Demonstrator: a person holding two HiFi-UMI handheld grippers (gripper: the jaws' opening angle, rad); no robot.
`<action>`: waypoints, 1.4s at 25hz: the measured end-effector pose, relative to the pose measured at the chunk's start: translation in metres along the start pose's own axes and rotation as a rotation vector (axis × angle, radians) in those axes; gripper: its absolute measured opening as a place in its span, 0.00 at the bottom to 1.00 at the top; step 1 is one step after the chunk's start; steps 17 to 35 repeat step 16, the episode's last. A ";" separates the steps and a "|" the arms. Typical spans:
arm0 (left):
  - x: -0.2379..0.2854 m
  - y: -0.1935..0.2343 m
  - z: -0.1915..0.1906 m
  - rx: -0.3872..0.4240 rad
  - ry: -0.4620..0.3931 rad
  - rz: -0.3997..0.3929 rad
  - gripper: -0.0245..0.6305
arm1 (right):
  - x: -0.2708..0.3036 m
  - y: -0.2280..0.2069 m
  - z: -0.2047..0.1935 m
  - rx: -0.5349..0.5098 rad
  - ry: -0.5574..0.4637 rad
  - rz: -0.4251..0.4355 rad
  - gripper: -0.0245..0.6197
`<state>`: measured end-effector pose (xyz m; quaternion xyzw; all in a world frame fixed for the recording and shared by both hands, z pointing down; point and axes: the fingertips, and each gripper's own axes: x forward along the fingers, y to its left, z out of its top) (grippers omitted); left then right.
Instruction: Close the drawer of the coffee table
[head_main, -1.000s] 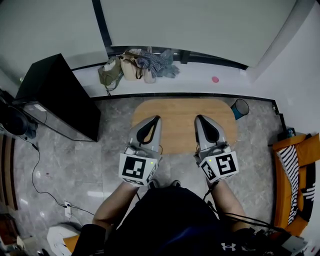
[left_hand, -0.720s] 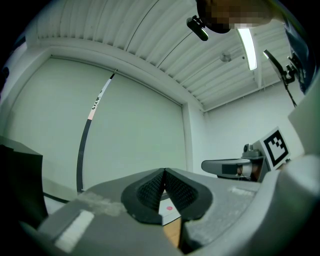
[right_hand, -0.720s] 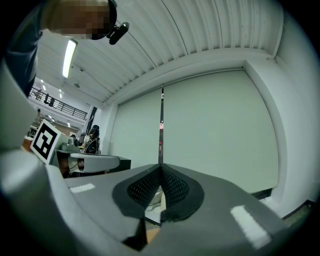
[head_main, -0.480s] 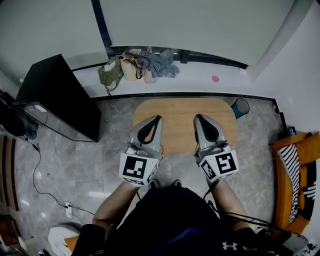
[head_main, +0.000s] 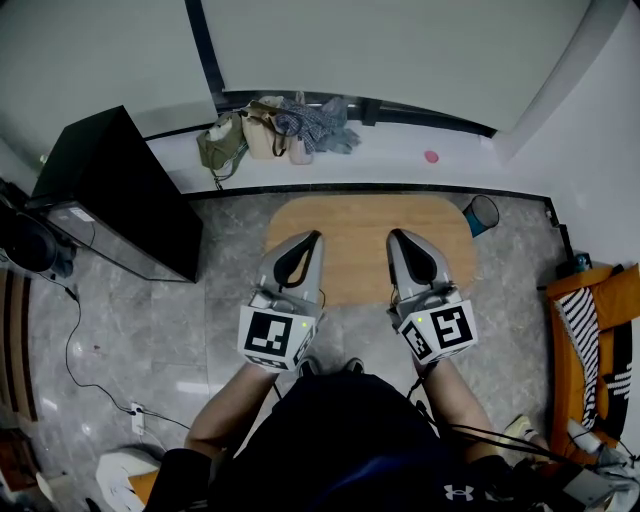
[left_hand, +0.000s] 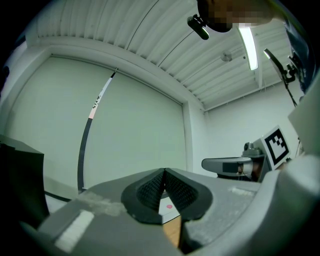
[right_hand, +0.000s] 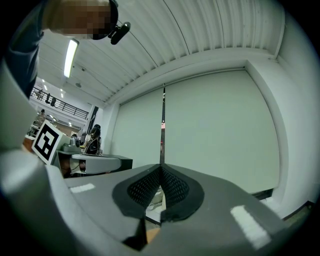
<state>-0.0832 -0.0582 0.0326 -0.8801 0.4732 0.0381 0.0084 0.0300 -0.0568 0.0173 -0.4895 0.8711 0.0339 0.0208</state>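
The left gripper and right gripper are held side by side over the table, each with jaws closed together on nothing.

- Oval light-brown wooden coffee table top, beneath the fingers: smooth, matt wood.
- Grey stone-look floor tiles, left of the fingers: polished, faintly reflective.
- Left gripper and right gripper: matt grey plastic shells; black pads finely ribbed, rubbery.
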 end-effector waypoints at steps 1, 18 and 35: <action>-0.001 0.001 -0.001 -0.002 0.002 0.003 0.04 | 0.000 0.000 0.000 0.002 0.000 -0.001 0.04; -0.011 0.012 -0.003 -0.006 0.002 -0.005 0.04 | 0.001 0.012 -0.005 0.017 0.001 -0.021 0.04; -0.011 0.012 -0.003 -0.006 0.002 -0.005 0.04 | 0.001 0.012 -0.005 0.017 0.001 -0.021 0.04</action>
